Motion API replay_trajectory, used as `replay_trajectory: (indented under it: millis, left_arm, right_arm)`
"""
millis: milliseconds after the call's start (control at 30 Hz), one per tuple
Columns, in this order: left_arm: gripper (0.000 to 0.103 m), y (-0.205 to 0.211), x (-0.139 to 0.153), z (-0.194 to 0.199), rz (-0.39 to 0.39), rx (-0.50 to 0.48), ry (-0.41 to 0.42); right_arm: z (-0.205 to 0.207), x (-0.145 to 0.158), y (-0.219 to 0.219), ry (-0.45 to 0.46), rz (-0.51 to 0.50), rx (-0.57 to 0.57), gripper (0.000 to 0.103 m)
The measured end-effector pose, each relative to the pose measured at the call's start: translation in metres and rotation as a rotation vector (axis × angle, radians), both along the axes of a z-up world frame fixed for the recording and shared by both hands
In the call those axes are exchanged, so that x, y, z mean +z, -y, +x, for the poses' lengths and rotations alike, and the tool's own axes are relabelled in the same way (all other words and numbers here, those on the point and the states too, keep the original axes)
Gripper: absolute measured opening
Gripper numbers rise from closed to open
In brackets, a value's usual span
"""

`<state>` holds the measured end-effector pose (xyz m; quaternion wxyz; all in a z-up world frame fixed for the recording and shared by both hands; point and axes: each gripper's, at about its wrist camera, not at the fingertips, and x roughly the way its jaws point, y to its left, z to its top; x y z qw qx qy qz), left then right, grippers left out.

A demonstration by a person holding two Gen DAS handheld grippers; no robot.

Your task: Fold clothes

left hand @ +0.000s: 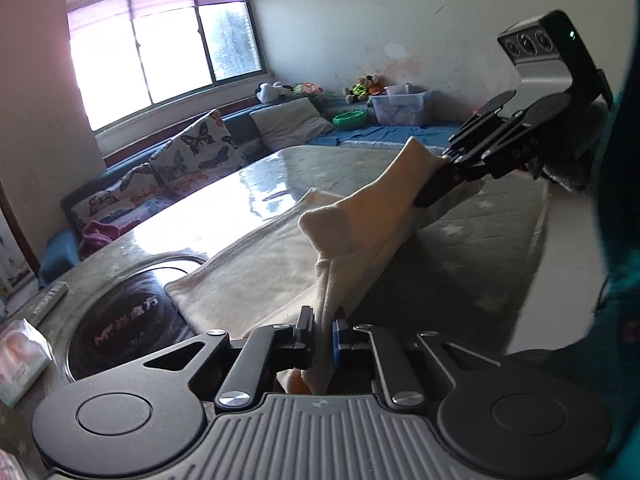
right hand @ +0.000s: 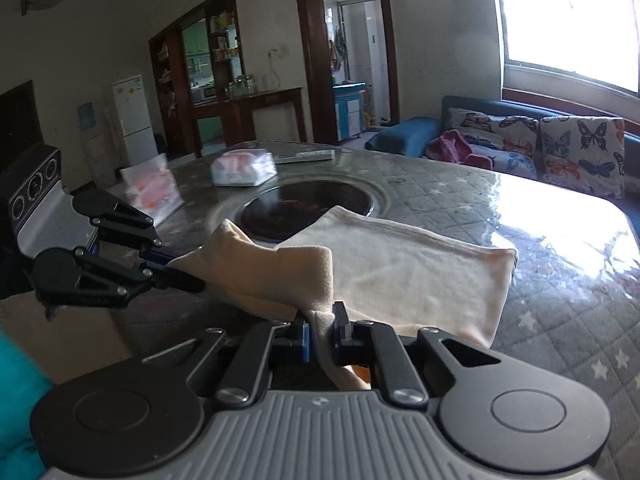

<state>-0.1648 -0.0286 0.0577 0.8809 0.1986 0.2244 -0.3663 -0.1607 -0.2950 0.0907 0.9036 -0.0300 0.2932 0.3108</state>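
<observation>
Item: cream garment [right hand: 420, 276], soft fleece-like cloth, lying partly flat on the table [right hand: 560, 280]. The near edge is lifted off the surface and folded toward the middle; the far part rests flat, touching the rim of the dark round hotplate [right hand: 308, 208] set into the tabletop.

Left gripper [left hand: 322, 330]: fingers pressed together on one lifted corner of the garment, cloth hanging down between the blue pads.

Right gripper [right hand: 320, 330]: fingers likewise pinching the other lifted corner, cloth pulled through between them. In the left wrist view it shows at upper right, its tips buried in the raised cloth.

Table covering: grey quilted fabric with pale stars under a glossy clear sheet.

Also on the table, beyond the hotplate: a pack of tissues [right hand: 244, 170], a second clear-wrapped pack [right hand: 154, 192] nearer the edge, and a remote control [right hand: 306, 156].

Surroundings: sofa with butterfly cushions [right hand: 540, 144] beneath the window [left hand: 160, 48]; white refrigerator [right hand: 132, 120] by the wall.
</observation>
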Motion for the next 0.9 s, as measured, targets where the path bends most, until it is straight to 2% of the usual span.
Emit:
replay_trajectory:
  millis: [167,333,433,600,767,833,900]
  left_arm:
    - [0.009,0.002,0.005,0.028,-0.023,0.023,-0.012]
    - [0.008,0.005,0.010,0.056,-0.047,0.046,-0.025]
    - [0.007,0.006,0.013,0.072,-0.061,0.060,-0.032]
    - [0.007,0.009,0.016,0.104,-0.085,0.088,-0.050]
    - [0.007,0.024,-0.019,0.171,-0.048,0.213,-0.109]
    - [0.007,0.029,-0.035,0.187,-0.028,0.256,-0.132]
    - [0.009,0.031,-0.046,0.194,-0.025,0.293,-0.158]
  right_arm:
    - [-0.025,0.011,0.000,-0.044,-0.004,0.031,0.009]
    - [-0.009,0.018,0.001,-0.051,0.006,0.021,0.009]
    - [0.015,0.026,0.001,-0.025,-0.002,0.009,0.009]
    - [0.085,0.024,0.003,-0.029,-0.026,-0.013,0.009]
    - [0.159,-0.008,-0.002,-0.092,-0.027,-0.066,0.010]
    - [0.180,-0.028,-0.006,-0.113,-0.037,-0.100,0.010]
    - [0.189,-0.047,-0.006,-0.126,-0.028,-0.137,0.015]
